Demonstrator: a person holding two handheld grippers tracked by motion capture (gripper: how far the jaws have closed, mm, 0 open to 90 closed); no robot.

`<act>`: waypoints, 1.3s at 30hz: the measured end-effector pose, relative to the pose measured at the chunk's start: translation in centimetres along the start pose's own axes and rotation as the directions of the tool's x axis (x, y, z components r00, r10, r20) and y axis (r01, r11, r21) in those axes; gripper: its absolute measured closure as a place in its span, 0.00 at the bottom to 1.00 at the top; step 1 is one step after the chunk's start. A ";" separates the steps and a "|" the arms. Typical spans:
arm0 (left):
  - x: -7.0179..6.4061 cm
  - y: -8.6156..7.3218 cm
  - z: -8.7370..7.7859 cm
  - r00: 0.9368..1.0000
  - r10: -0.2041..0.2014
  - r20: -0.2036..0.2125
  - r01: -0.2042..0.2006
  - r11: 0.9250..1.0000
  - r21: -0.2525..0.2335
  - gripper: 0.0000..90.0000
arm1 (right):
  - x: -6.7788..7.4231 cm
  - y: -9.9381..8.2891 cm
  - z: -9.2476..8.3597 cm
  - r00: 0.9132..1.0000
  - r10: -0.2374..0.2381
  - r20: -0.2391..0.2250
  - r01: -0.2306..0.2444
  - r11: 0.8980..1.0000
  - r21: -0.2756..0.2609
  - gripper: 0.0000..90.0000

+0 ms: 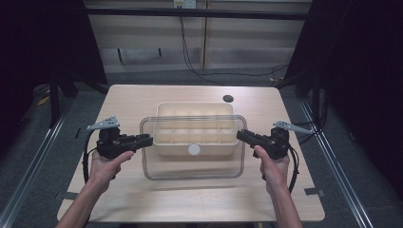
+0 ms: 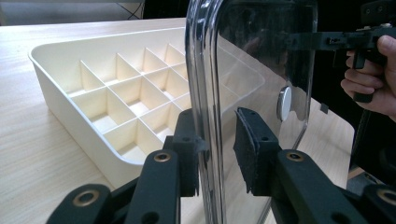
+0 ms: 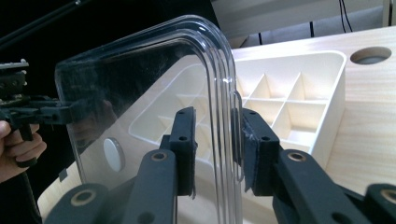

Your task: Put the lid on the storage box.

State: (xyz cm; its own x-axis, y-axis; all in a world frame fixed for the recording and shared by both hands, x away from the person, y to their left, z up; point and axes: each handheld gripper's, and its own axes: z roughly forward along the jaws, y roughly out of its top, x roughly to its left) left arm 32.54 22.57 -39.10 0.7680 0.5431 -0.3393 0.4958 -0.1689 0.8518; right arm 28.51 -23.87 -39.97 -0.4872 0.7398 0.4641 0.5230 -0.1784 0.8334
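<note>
Clear lid (image 1: 192,164) held at centre frame over the cream divider tray (image 1: 166,142), left gripper (image 1: 148,139) and right gripper (image 1: 240,135) each pinching an end rim; judged risk: slick plastic slipping, dropping onto the worktop (image 1: 142,199).

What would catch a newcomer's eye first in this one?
The clear lid, held above the table between the left gripper and the right gripper, each closed on one short edge. Right behind and partly under it sits the cream divided tray, its small compartments all empty.
</note>
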 end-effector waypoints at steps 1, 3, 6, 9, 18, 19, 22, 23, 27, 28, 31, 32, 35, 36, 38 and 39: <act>0.0 0.1 0.0 1.000 -0.001 -0.004 0.001 1.000 -0.003 0.78 | 0.0 0.1 0.1 1.000 -0.001 -0.001 0.001 1.000 0.000 0.77; 0.0 0.3 -0.1 1.000 0.002 -0.010 -0.002 1.000 -0.009 0.78 | 0.1 0.4 0.1 1.000 -0.008 -0.001 0.008 1.000 -0.004 0.77; 0.0 0.9 -0.2 1.000 0.012 -0.017 -0.012 1.000 -0.009 0.78 | 0.1 0.8 0.2 1.000 -0.005 -0.005 0.005 1.000 -0.012 0.77; 0.0 1.4 -0.2 0.999 0.024 -0.022 -0.024 1.000 -0.007 0.78 | 0.0 1.3 0.3 1.000 -0.001 -0.007 0.001 1.000 -0.018 0.77; 0.5 2.9 0.0 1.000 0.013 -0.025 -0.014 1.000 -0.028 0.78 | -0.1 2.6 0.8 1.000 -0.008 -0.004 0.007 1.000 -0.028 0.77; 0.5 3.1 0.0 0.999 0.017 -0.027 -0.018 0.999 -0.029 0.78 | -0.2 2.7 0.8 1.000 -0.005 -0.005 0.005 1.000 -0.028 0.77; 0.5 3.6 0.1 0.999 0.017 -0.028 -0.018 0.999 -0.039 0.78 | -0.3 3.2 0.9 1.000 -0.002 -0.007 0.001 0.999 -0.034 0.77; 0.6 3.8 0.1 0.999 0.020 -0.030 -0.021 0.999 -0.039 0.78 | -0.3 3.4 1.0 1.000 0.005 -0.003 -0.005 0.999 -0.036 0.77; 0.9 4.3 0.4 0.999 0.013 -0.032 -0.014 0.999 -0.044 0.78 | -0.4 4.1 1.2 1.000 -0.002 0.008 0.002 0.999 -0.036 0.77; 1.0 4.4 0.5 0.999 0.012 -0.031 -0.014 0.999 -0.043 0.78 | -0.4 4.3 1.2 1.000 -0.003 0.007 0.003 0.999 -0.037 0.77; 1.1 4.8 0.5 0.999 0.016 -0.034 -0.018 0.999 -0.046 0.78 | -0.5 4.7 1.5 1.000 -0.002 0.008 0.003 0.999 -0.037 0.77; 1.2 5.0 0.5 0.999 0.014 -0.040 -0.016 0.999 -0.046 0.78 | -0.5 4.9 1.5 1.000 -0.005 0.008 0.005 0.999 -0.039 0.77; 1.3 5.5 0.6 0.998 0.024 -0.052 -0.027 0.999 -0.046 0.77 | -0.5 5.3 1.8 1.000 -0.006 0.011 0.007 0.999 -0.043 0.77; 1.3 5.6 0.6 0.998 0.022 -0.056 -0.024 0.999 -0.048 0.77 | -0.5 5.5 1.8 1.000 -0.006 0.010 0.007 0.999 -0.046 0.77; 1.5 5.9 0.6 0.998 0.023 -0.058 -0.025 0.998 -0.049 0.77 | -0.6 5.8 2.0 1.000 -0.009 0.013 0.009 0.999 -0.048 0.77; 1.5 6.0 0.7 0.998 0.017 -0.061 -0.020 0.999 -0.051 0.77 | -0.6 5.9 2.1 1.000 -0.005 0.014 0.006 0.999 -0.048 0.77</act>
State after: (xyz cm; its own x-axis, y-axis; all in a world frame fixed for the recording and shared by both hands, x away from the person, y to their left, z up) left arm 36.96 21.82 -34.79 0.7502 0.5891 -0.3001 0.4592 -0.1377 0.8776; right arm 33.32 -23.99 -35.98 -0.4803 0.7495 0.4556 0.4861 -0.2049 0.8496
